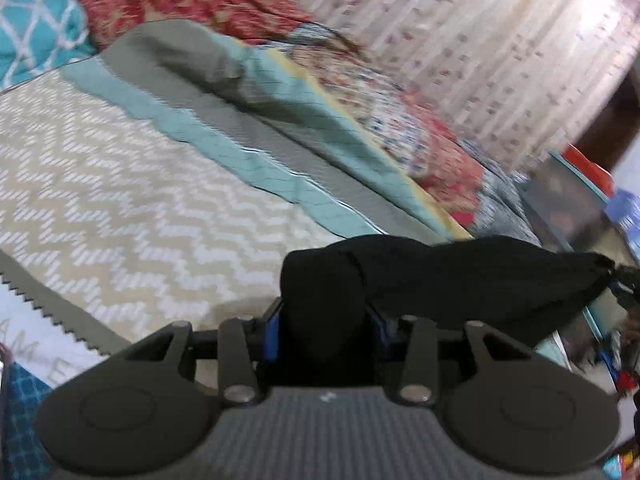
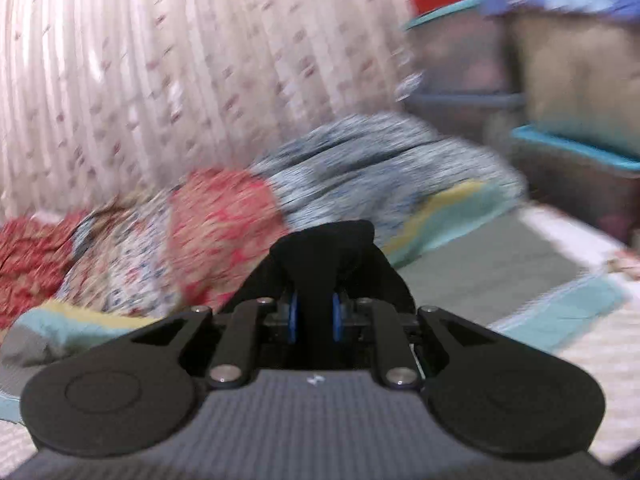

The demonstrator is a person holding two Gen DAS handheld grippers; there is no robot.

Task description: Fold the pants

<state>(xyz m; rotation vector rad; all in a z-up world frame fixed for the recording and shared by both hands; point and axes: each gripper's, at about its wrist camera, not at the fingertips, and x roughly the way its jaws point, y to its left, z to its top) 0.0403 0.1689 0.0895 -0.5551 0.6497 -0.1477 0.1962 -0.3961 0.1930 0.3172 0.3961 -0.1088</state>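
Left wrist view: the left gripper (image 1: pixel 326 320) has its jaws closed on a bunched fold of the black pants (image 1: pixel 460 276). The cloth fills the gap between the blue-edged pads and rises ahead of the jaws as a rounded lump. From that lump the pants stretch to the right of the jaws as a raised dark band that narrows to a point at the right edge of the view, where another dark object meets it; what that object is cannot be told.

Beyond and to the left of the jaws lies a bed cover (image 1: pixel 120 168) with a beige and white zigzag pattern. Farther ahead a teal and grey quilt (image 1: pixel 248 120) lies across it in a ridge. Past the quilt sits a heap of red and floral fabrics (image 1: pixel 420 136), and behind that hangs a pale printed curtain (image 1: pixel 480 40). A teal patterned pillow (image 1: pixel 36 24) lies at far upper left.

Right wrist view, strongly blurred: the right gripper (image 2: pixel 314 316) likewise has its jaws closed on a fold of the black pants (image 2: pixel 324 248), which bulges just ahead of the pads and spreads to either side of them. Ahead lie the floral fabrics (image 2: pixel 224 216) and the curtain (image 2: pixel 160 60); stacked storage bins (image 2: pixel 560 152) stand ahead to the right of the jaws.
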